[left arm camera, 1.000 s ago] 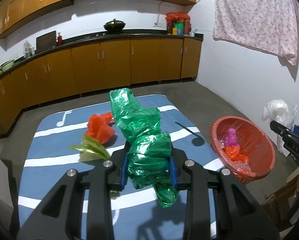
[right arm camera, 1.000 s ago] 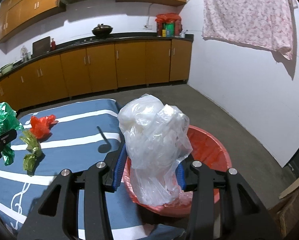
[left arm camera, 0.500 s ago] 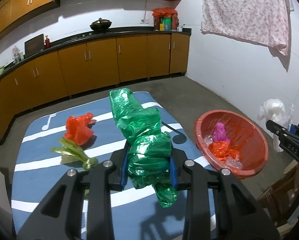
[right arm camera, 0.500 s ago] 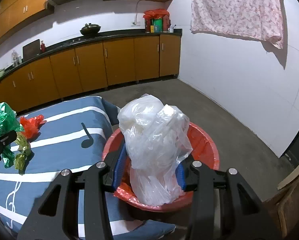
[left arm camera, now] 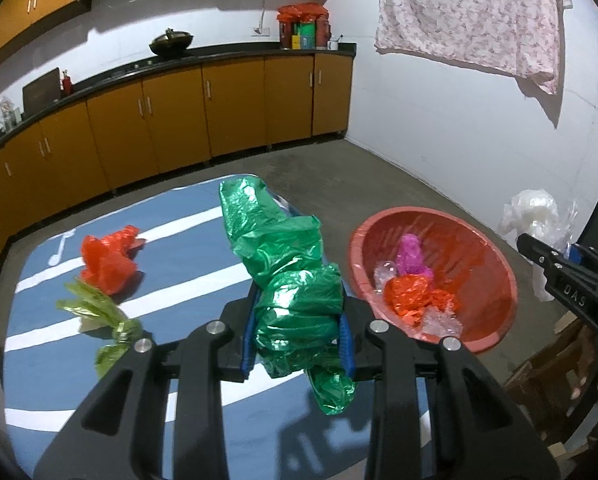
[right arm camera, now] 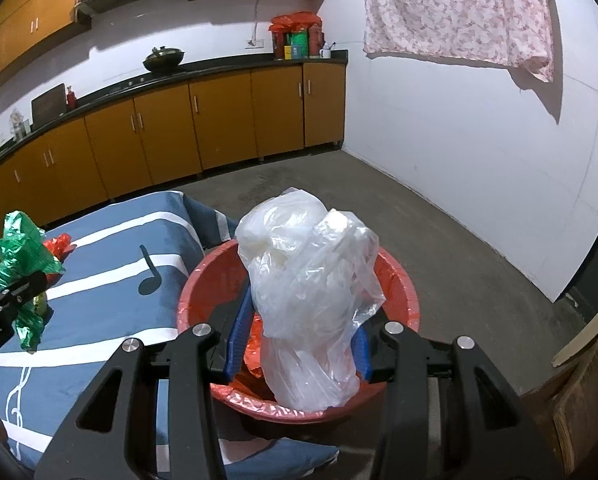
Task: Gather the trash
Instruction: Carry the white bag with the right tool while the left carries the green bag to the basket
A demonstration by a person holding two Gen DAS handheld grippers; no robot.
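My left gripper (left arm camera: 299, 332) pinches a green bag (left arm camera: 287, 264); my right gripper (right arm camera: 299, 344) clamps a white bag (right arm camera: 311, 300) above the red basin (left arm camera: 495, 276), which holds pink, orange and clear wrappers.

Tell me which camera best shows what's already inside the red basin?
The left wrist view. It looks into the open basin, showing a pink bag, an orange bag and clear plastic. In the right wrist view the white bag hides most of the inside.
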